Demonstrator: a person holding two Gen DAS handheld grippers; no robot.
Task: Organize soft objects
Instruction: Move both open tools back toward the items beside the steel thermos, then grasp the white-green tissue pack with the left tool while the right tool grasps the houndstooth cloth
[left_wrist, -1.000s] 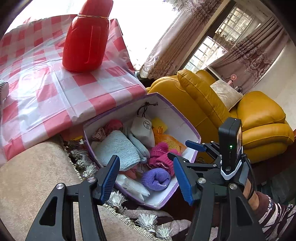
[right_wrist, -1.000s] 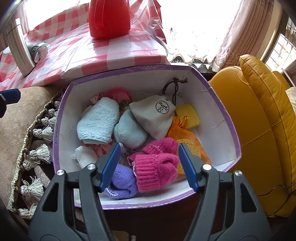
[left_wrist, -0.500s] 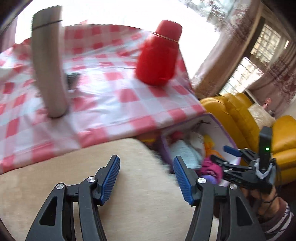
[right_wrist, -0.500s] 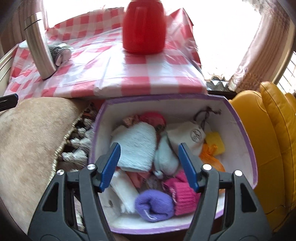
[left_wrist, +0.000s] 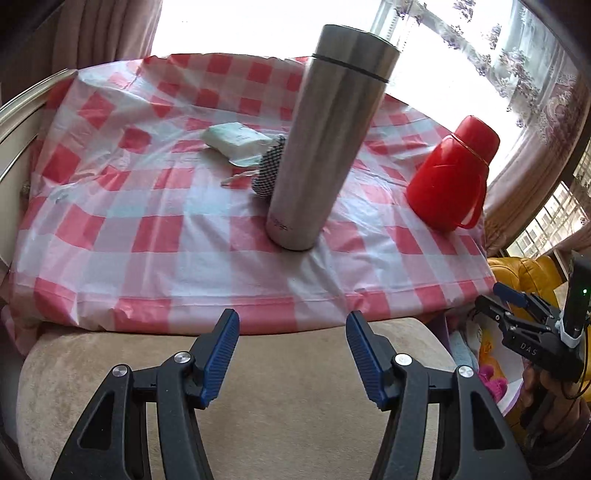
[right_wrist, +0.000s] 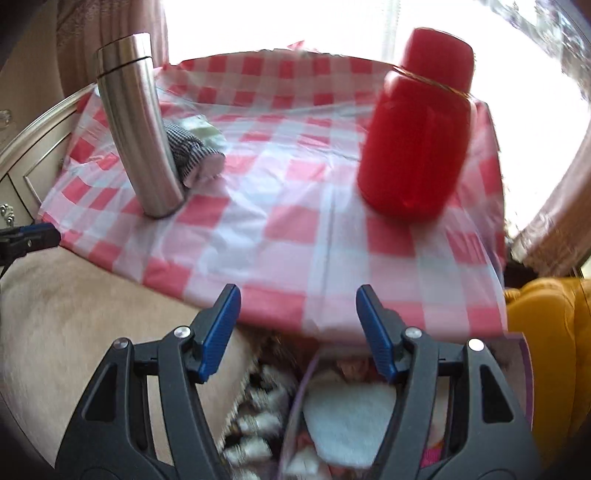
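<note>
Bright window light falls on a worktop (left_wrist: 155, 229) covered in red-and-white checked plastic, with a beige cushioned edge in front of it.

The left gripper (left_wrist: 291, 354) hangs over that cushion with its blue-padded fingers (left_wrist: 221, 354) spread wide, holding and touching nothing. The right gripper (right_wrist: 297, 332) is likewise wide apart and empty, poised over the near edge of the worktop and the back rim of the purple-edged box (right_wrist: 526, 373).

Half a second ago the right view looked down into the box at the soft things; now it looks out across the worktop and only the box's near part shows at the bottom, blurred. The left view has swung further left, so the box has slid to the right edge, beside the right gripper.

On the worktop, a checked black-and-white rolled cloth (right_wrist: 192, 155) lies on its side just behind the steel flask (left_wrist: 332, 136), its long axis running roughly from the flask toward the red jug (right_wrist: 417, 125), white open end facing the jug side. A pale folded packet (left_wrist: 236, 138) lies flat just beyond it. Inside the box a light blue towel (right_wrist: 347, 421) is visible.
</note>
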